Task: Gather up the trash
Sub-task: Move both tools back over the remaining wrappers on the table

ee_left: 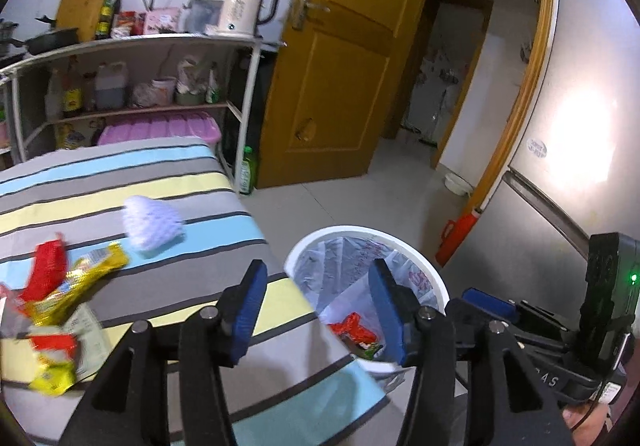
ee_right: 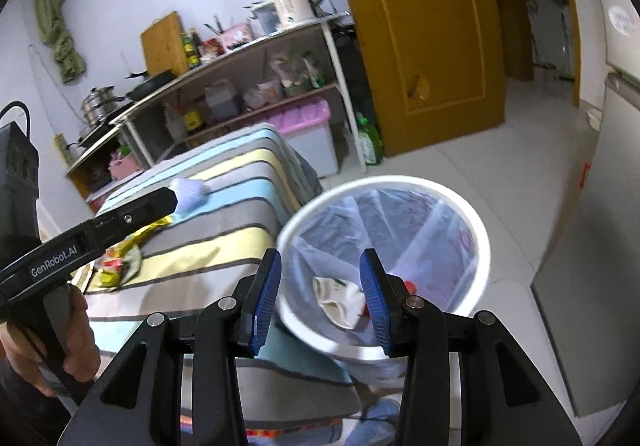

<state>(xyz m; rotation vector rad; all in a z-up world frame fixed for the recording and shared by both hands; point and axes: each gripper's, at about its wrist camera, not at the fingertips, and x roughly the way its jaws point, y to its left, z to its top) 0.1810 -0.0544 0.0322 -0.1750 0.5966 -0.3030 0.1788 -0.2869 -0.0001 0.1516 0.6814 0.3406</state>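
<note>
White bin (ee_right: 478, 246), red wrapper (ee_left: 356, 330) inside, yellow wrappers (ee_left: 96, 266), striped cloth (ee_left: 200, 174)

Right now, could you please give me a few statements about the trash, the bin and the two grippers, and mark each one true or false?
1. The white bin is lined with a clear bag and already holds some trash. True.
2. The left gripper is shut on a red wrapper. False: its jaws are open with nothing between them.
3. Wrappers still lie on the striped cloth. True.
4. The white bin stands on top of the striped cloth. False: it stands on the floor beside it.
5. The right gripper is open and empty. True.
</note>
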